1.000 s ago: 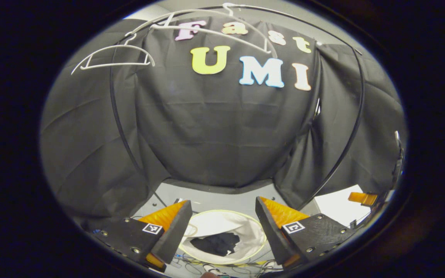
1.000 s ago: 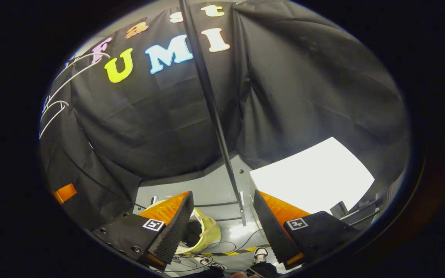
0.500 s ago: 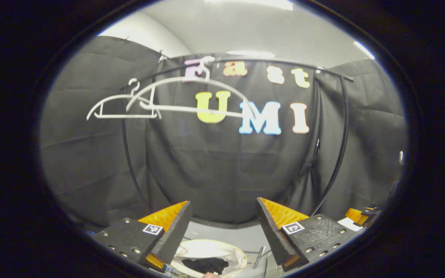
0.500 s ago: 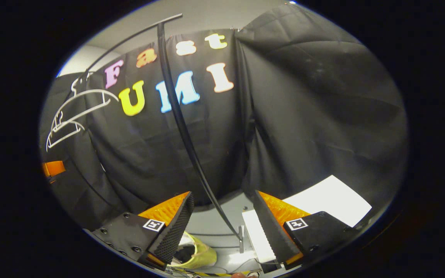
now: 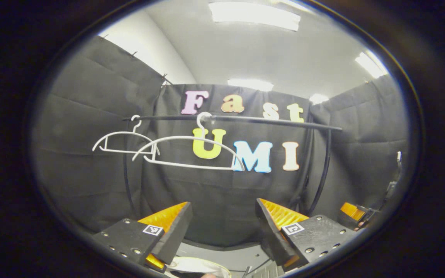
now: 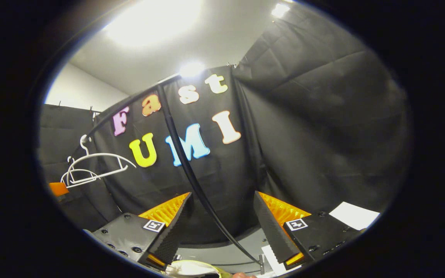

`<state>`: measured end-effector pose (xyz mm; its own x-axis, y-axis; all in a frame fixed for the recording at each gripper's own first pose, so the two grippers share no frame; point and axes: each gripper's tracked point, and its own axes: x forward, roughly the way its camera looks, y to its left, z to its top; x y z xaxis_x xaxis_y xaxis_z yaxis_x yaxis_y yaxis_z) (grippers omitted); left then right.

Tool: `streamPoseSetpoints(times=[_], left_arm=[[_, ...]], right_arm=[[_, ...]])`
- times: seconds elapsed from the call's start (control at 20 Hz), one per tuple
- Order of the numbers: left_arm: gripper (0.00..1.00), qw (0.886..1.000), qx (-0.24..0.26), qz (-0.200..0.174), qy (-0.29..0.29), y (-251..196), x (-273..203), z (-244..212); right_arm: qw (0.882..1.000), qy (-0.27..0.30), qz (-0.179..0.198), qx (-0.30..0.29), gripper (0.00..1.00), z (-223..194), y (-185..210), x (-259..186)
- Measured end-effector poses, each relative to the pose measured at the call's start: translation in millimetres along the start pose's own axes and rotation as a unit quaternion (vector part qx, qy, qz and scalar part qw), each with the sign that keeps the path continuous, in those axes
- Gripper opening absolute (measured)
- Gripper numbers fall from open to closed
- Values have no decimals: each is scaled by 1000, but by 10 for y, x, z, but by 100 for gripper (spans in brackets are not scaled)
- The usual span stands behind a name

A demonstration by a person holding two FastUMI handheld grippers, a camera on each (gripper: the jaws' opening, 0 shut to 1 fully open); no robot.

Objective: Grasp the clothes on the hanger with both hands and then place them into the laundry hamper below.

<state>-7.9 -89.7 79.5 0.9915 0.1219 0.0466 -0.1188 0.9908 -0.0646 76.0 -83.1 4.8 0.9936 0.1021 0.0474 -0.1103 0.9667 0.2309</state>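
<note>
I am looking along the left gripper [image 5: 222, 227] at the booth's black cloth wall, and its fingers are standing wide apart with nothing between them. The black rail [image 5: 245, 119] is running level across the wall ahead of me, and two bare white hangers are hooked on it: the nearer hanger [image 5: 187, 152] toward the middle, the farther hanger [image 5: 124, 141] beside it on the left, the two overlapping in my line of sight. No garment is hanging on either one. At the very bottom edge, between the fingers, I am seeing a pale sliver of the laundry hamper [image 5: 201, 265]; I cannot tell what is lying inside it from here. At the right edge, the other gripper is peeking in low.

In the right gripper view, the right gripper [image 6: 222, 224] is likewise gaping open and holding nothing. The rack's curved upright [image 6: 191, 173] is crossing in front of me, passing between the fingers farther back. The two hangers [image 6: 91, 168] are showing off to the left, and the hamper's rim [image 6: 191, 268] is just showing at the bottom.
</note>
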Motion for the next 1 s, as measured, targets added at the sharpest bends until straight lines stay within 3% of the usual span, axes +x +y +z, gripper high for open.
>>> streamPoseSetpoints(times=[0.5, 0.6, 0.7, 0.75, 0.8, 0.95, 1.0], left_arm=[[95, 999, -5, 22, -40, 886, -20, 496], [95, 999, 7, 22, -43, 1009, -38, 527], [95, 999, 11, 20, -50, 1065, -74, 559], [95, 998, 12, 13, -52, 1078, -76, 562], [95, 998, 13, 5, -54, 1066, -86, 547], [95, 999, 11, -9, -46, 1085, -34, 402], [95, 999, 8, -15, -39, 1077, 6, 334]], right_arm=[[996, -59, -6, -60, 97, 435, 426, -232], [996, -61, -9, -67, 92, 430, 475, -321], [995, -59, -20, -72, 92, 393, 437, -387], [995, -57, -27, -74, 97, 378, 413, -417], [994, -61, -33, -79, 92, 368, 412, -447], [993, -64, -43, -89, 92, 359, 446, -481], [992, -67, -44, -92, 98, 385, 481, -503]])
